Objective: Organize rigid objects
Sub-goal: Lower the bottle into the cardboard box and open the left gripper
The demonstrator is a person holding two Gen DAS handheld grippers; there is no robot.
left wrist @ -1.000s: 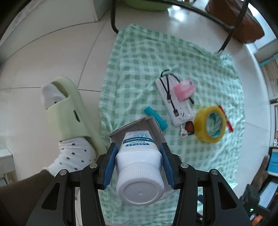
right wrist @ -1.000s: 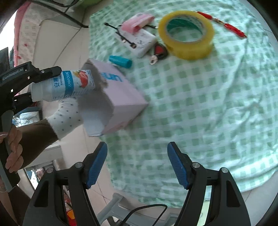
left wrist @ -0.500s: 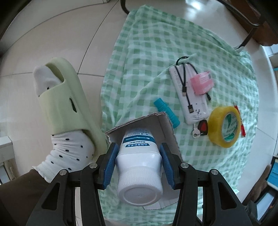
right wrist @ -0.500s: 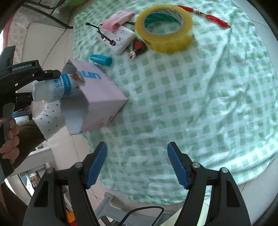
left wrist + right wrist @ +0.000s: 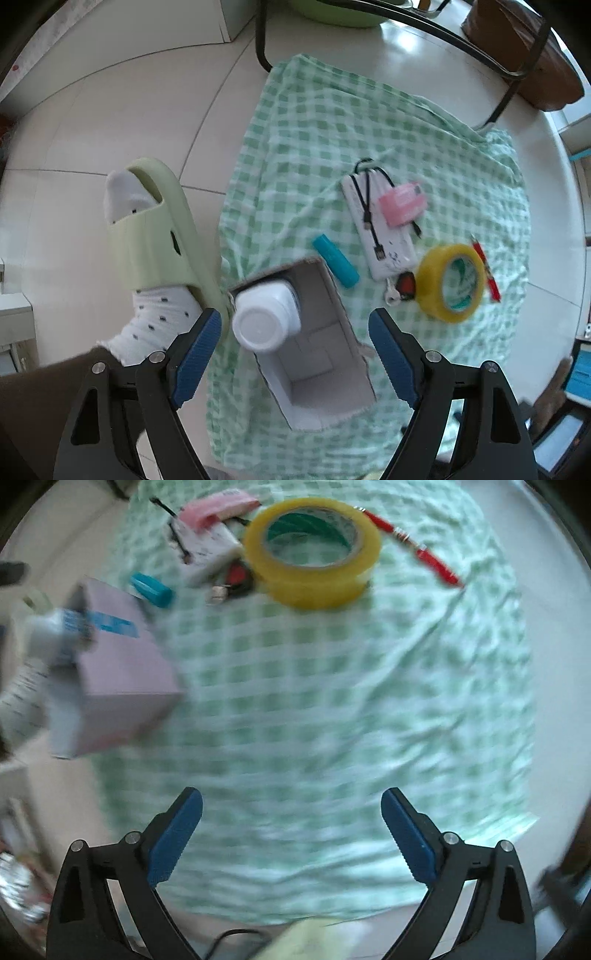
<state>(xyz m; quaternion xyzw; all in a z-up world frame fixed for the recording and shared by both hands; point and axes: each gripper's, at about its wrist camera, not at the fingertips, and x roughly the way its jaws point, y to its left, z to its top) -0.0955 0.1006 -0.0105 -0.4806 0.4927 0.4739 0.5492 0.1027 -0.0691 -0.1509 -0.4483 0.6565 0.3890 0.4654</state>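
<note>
Pale glossy floor tiles (image 5: 122, 122) fill the background, smooth and reflective, and over them lies a crumpled green-and-white checked cloth (image 5: 332, 140), soft and full of folds. At its near edge sits the open cardboard box (image 5: 317, 354), rectangular, lilac outside with blue lettering, plain grey board inside, its top rim torn and ragged. Beside it, a foot in a chunky pale-green foam slipper (image 5: 155, 229) and a white dotted sock.

Left gripper (image 5: 295, 354) points straight down over the box, and its jaws have just been opening; the ribbed blue pads (image 5: 195, 350) now stand clear on either side. Between them, untouched, the white plastic bottle (image 5: 264, 317) stands in the box's far left corner, ridged round cap upward, leaning against the wall. In the right wrist view it is only a blurred pale shape with a blue label at the box mouth.

Right gripper (image 5: 291, 834) hovers over bare cloth, its jaws also just been opening, wide apart with nothing between them; that view is smeared with motion.

Farther along the cloth: a thick ring of yellow tape (image 5: 314, 550), glossy and translucent, a flat white power bank (image 5: 380, 229) with black cables across it, a small pink rectangular case (image 5: 402, 203) resting on it, a teal capped cylinder (image 5: 336, 260) just beyond the box, a slim red pen (image 5: 417, 552) beside the tape, and a tiny red-and-black key fob (image 5: 404, 286) touching the tape roll.
</note>
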